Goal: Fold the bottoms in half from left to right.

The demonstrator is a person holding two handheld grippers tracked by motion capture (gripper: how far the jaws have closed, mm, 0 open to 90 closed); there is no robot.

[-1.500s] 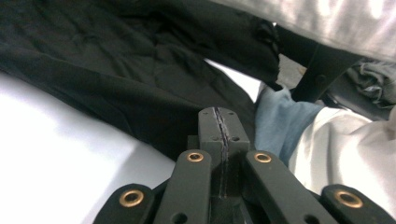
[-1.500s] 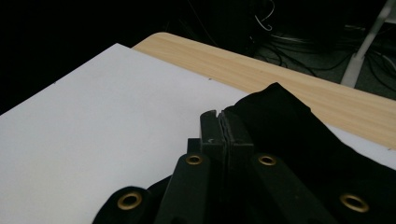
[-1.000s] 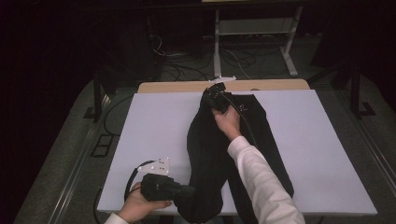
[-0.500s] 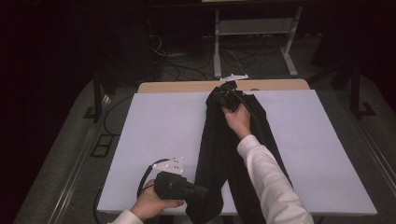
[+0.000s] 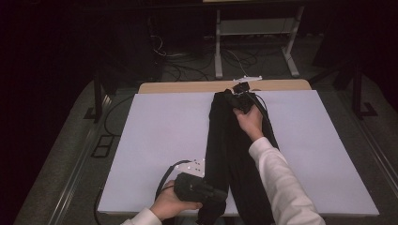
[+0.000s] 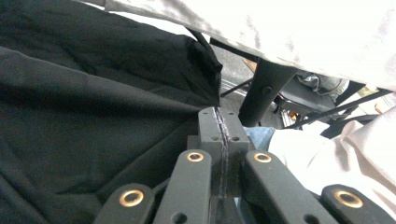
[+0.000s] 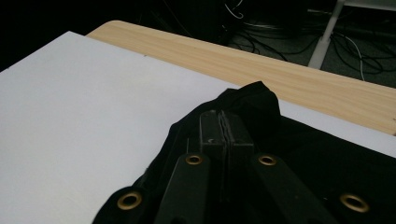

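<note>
A long black garment (image 5: 233, 145) lies lengthwise on the white board (image 5: 159, 136), pulled taut between my two grippers. My right gripper (image 5: 238, 95) is at its far end near the wooden table edge. Its jaws are shut on a bunched corner of the black garment (image 7: 254, 100), as the right gripper (image 7: 224, 117) view shows. My left gripper (image 5: 219, 194) is at the near edge of the board. The left gripper (image 6: 218, 114) is shut, pinching the edge of the black garment (image 6: 93, 116) at its tips.
The board lies on a wooden table (image 5: 187, 87) whose far strip stays bare. Cables (image 5: 187, 58) and white desk legs (image 5: 218, 42) stand on the dark floor beyond. A white sleeve (image 5: 277, 183) crosses the garment's right half. Bare board lies to the left and right.
Both hands have moved to the right with the garment. The cloth has drawn from a wide bunched shape into a narrower, straighter strip.
</note>
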